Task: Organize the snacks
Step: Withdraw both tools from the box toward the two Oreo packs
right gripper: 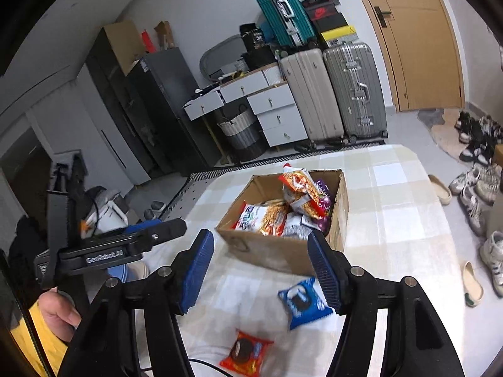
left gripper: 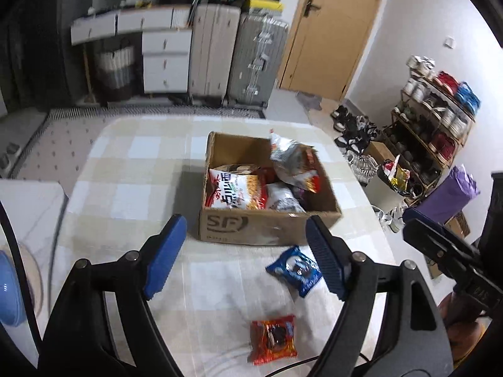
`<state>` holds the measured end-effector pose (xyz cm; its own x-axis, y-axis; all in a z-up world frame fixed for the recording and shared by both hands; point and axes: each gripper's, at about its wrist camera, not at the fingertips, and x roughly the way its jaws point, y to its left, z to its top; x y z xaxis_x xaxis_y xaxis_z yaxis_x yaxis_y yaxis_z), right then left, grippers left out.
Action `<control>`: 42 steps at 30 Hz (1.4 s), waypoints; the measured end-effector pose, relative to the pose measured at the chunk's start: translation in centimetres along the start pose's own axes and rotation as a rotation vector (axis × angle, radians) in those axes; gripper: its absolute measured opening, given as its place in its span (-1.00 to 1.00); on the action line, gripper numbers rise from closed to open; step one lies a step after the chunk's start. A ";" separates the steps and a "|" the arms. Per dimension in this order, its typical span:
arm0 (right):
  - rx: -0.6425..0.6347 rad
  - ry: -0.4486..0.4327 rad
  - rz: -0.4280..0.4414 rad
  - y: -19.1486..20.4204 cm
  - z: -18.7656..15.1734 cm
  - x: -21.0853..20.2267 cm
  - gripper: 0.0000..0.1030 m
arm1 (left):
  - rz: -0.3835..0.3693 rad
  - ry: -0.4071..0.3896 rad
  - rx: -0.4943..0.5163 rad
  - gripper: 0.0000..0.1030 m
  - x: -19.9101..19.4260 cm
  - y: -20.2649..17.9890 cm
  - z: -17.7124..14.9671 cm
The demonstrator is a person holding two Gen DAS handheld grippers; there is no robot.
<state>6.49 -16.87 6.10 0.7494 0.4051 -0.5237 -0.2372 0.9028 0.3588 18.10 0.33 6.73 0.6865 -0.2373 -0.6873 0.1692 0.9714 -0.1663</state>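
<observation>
An open cardboard box (left gripper: 273, 227) (right gripper: 270, 254) stands on the checked tablecloth, filled with snack bags. A red and white noodle bag (left gripper: 234, 193) lies at its front left. A silver and red bag (left gripper: 290, 163) (right gripper: 298, 191) sits tilted on top of the pile, one end above the rim. In front of the box lie a blue cookie pack (left gripper: 295, 270) (right gripper: 303, 301) and, nearer, a red-orange cookie pack (left gripper: 273, 339) (right gripper: 246, 353). My left gripper (left gripper: 245, 223) and right gripper (right gripper: 261, 235) both hover open before the box, with nothing between their blue pads.
The table (left gripper: 132, 169) extends left of and beyond the box. A blue bowl (left gripper: 9, 295) sits at the left edge. Suitcases (left gripper: 239, 59) and drawers line the far wall. A shoe rack (left gripper: 433, 119) and loose shoes (right gripper: 471, 201) fill the floor on the right.
</observation>
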 end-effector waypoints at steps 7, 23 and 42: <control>-0.047 -0.038 0.000 2.5 -2.9 -4.7 0.26 | 0.021 -0.108 0.044 0.58 -8.2 -2.4 -5.1; -0.017 -0.018 -0.036 1.9 -11.9 -6.6 0.61 | 0.055 -0.048 -0.015 0.62 -11.4 -2.3 -16.9; -0.060 0.045 -0.095 -2.1 -13.9 0.2 0.87 | 0.119 0.102 0.040 0.63 3.0 -2.3 -19.8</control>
<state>-1.45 -16.72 -5.51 0.7422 0.3221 -0.5877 -0.2042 0.9439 0.2594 5.81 -2.53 -8.92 0.6280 -0.1174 -0.7693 0.1207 0.9913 -0.0528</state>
